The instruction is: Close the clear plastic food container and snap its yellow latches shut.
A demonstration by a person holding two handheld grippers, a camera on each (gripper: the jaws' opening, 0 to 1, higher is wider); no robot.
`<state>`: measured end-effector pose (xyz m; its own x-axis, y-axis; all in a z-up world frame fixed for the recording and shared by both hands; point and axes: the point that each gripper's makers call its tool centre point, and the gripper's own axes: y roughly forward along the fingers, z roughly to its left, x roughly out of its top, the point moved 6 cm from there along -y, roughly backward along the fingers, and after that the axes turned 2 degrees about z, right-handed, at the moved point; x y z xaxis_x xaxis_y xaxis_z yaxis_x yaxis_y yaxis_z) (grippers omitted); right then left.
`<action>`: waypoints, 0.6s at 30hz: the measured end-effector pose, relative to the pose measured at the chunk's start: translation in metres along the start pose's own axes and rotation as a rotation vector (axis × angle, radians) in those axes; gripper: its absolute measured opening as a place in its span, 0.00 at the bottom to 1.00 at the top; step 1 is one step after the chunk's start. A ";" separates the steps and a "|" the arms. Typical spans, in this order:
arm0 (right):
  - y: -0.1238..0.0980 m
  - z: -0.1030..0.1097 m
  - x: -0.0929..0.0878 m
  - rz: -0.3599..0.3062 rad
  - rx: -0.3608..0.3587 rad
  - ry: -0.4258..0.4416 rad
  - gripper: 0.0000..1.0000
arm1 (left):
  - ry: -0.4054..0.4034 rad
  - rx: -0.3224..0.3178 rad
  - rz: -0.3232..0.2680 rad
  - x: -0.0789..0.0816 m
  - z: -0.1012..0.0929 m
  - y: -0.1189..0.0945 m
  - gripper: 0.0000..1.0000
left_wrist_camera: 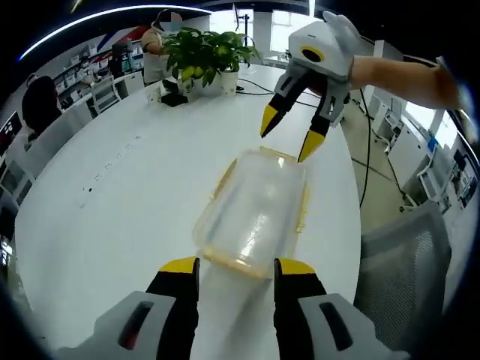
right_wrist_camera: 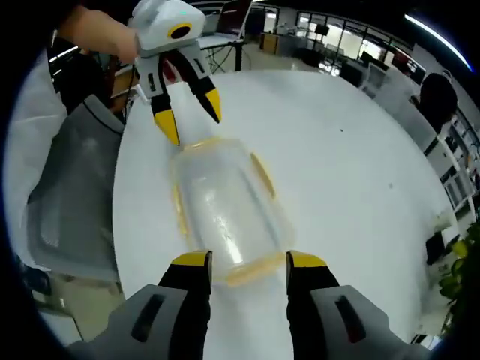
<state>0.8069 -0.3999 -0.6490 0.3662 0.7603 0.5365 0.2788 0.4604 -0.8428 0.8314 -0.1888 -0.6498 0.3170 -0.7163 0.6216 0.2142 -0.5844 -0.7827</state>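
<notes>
While the clear plastic food container (left_wrist_camera: 253, 214) lies flat on the white table (left_wrist_camera: 127, 187), the two grippers stand at its two short ends, facing each other. In the left gripper view, the left gripper (left_wrist_camera: 236, 264) has its yellow-tipped jaws apart, one on each side of the near short end of the container, and they hold nothing. At the far short end of the container the right gripper (left_wrist_camera: 291, 135) hangs just above the rim, also with its jaws apart and nothing between them; a bare forearm (left_wrist_camera: 401, 79) reaches in behind it.

In the right gripper view the same scene shows from the other end: the right gripper (right_wrist_camera: 247, 259) with jaws spread at the near end of the container (right_wrist_camera: 225, 206), and the left gripper (right_wrist_camera: 189, 120) with jaws spread over the far end. The lid sits on the container, and yellow latches (right_wrist_camera: 262, 174) run along its long sides; whether they are snapped I cannot tell.

Beyond the container, at the far edge of the table, stands a potted plant (left_wrist_camera: 204, 56). Beside the container, off the table edge, is a grey chair (right_wrist_camera: 71, 191).
</notes>
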 end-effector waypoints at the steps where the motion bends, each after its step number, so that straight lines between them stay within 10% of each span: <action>1: 0.001 0.000 -0.001 0.001 -0.004 0.008 0.36 | -0.002 0.005 -0.001 -0.001 0.000 0.000 0.33; 18: 0.001 0.002 -0.012 -0.133 -0.099 0.273 0.34 | -0.309 0.137 -0.088 -0.005 0.003 0.001 0.32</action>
<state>0.8010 -0.4073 -0.6565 0.5417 0.5389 0.6451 0.4209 0.4904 -0.7631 0.8325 -0.1851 -0.6535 0.5524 -0.5036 0.6643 0.3684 -0.5673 -0.7365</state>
